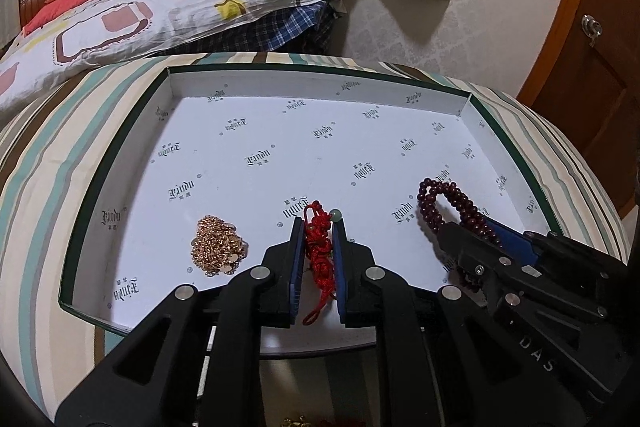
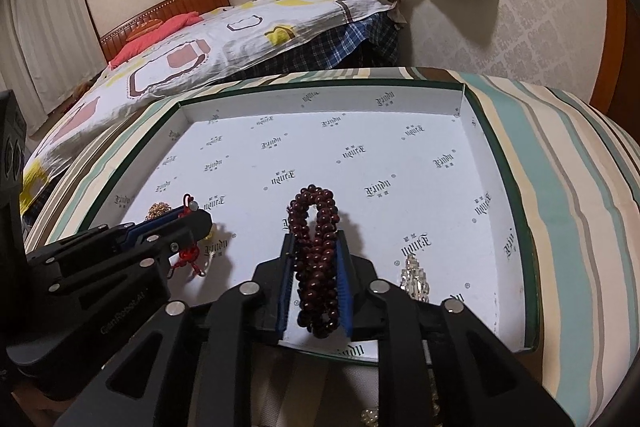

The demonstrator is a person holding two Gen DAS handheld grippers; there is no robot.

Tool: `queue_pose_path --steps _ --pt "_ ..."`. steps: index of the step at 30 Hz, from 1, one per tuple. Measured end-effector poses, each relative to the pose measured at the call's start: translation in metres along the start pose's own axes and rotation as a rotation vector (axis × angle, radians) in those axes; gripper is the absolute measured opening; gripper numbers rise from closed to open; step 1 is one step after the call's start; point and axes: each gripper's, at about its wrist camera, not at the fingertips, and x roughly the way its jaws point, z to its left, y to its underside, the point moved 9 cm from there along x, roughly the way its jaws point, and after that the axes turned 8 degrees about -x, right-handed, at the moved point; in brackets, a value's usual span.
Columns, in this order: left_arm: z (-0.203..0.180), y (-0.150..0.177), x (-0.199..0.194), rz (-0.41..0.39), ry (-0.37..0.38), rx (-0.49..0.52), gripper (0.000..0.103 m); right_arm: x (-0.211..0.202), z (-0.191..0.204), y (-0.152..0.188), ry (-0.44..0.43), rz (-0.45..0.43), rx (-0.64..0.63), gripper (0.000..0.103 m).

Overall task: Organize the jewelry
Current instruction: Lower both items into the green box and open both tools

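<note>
left gripper point(image 1: 316, 227) pinching the red knotted cord charm point(image 1: 319, 251), hanging low over the box tray point(image 1: 120, 155) | right gripper point(image 2: 316, 247) hugging the dark red bead bracelet point(image 2: 316, 227), pads looking snug | gold chain pile point(image 1: 218, 245) sitting just left, silvery piece point(image 2: 416, 279) just right | roughly halfway I'm guessing, both still needing dropping

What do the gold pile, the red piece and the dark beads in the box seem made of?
Gold chain pile: shiny yellow metal, apparently; fine glinting links and discs. Red knotted cord ornament: matte braided cord carrying a pale green bead, possibly stone. Dark red bead strand: glossy round beads, wood or stone; unclear.
</note>
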Motion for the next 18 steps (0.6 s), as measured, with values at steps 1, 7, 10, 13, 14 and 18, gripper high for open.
queue_pose_path --steps 1,7,10,13,14,18 --pt "0.001 0.000 0.000 -0.001 -0.001 -0.002 0.014 0.000 0.000 0.000 0.001 0.000 0.000 0.024" --pt "0.003 -0.001 -0.003 -0.013 -0.007 -0.016 0.029 -0.001 -0.001 -0.002 0.011 -0.012 -0.005 0.038" --pt "0.003 -0.001 -0.005 -0.018 -0.006 -0.016 0.033 -0.003 -0.001 -0.003 0.019 -0.022 -0.009 0.044" --pt "0.004 -0.002 -0.008 -0.031 -0.008 -0.024 0.040 -0.007 -0.003 -0.004 0.026 -0.034 -0.009 0.045" --pt "0.005 -0.002 -0.010 -0.034 -0.008 -0.026 0.042 -0.009 -0.003 -0.004 0.027 -0.038 -0.008 0.045" --pt "0.005 -0.004 -0.023 -0.067 -0.001 -0.032 0.046 -0.020 -0.003 -0.006 0.043 -0.064 -0.013 0.048"
